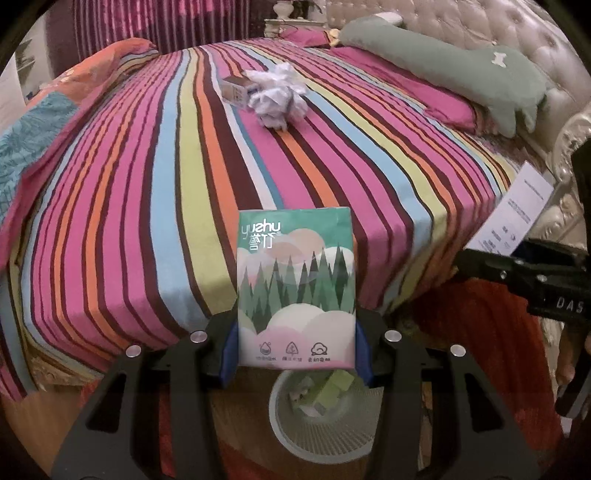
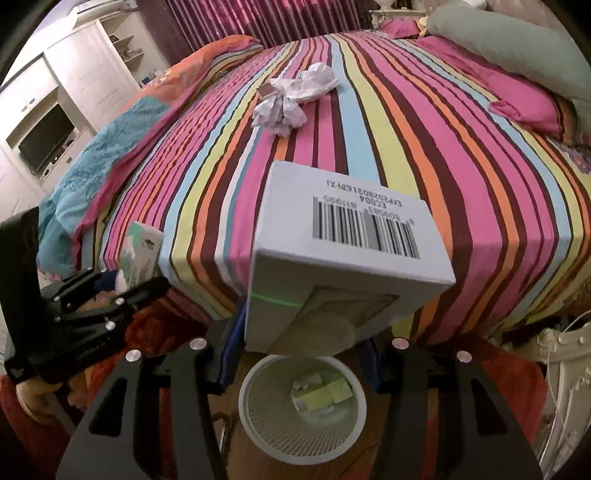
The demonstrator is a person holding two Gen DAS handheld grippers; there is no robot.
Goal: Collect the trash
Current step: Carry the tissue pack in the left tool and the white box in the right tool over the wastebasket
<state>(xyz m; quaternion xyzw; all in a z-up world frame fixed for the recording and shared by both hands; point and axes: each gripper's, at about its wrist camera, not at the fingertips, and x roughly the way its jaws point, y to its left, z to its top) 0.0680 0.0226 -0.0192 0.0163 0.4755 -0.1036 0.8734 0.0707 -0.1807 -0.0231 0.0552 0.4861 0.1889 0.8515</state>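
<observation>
Wastebasket (image 2: 303, 402), white mesh, stands on the floor at 6 o'clock beneath both grippers; greenish cartons and scraps lie inside it. Left gripper (image 1: 295, 354) grips a green tissue packet (image 1: 295, 284) printed with a forest scene, its blue pads (image 1: 229, 350) pressed against the packet's two sides, the packet upright above the basket's rim. Right gripper (image 2: 299, 350) clamps a white carton (image 2: 343, 254) bearing a barcode, tilted, one end flap hanging open over the basket; its jaws stand partly apart, closed on the carton's width. Each tool shows in the other's view: the right at 3 o'clock in the left wrist view, the left at 9 o'clock in the right wrist view. Striped bedspread (image 1: 147, 206) fills the middle ground. Farther, toward 12 o'clock, crumpled white paper (image 1: 279, 94) lies on the spread, touching a small cardboard box (image 1: 236, 88). Green pillow (image 1: 454, 70) and pink pillow (image 2: 524, 103) lie at 1 to 2 o'clock against a tufted headboard (image 1: 491, 26).
</observation>
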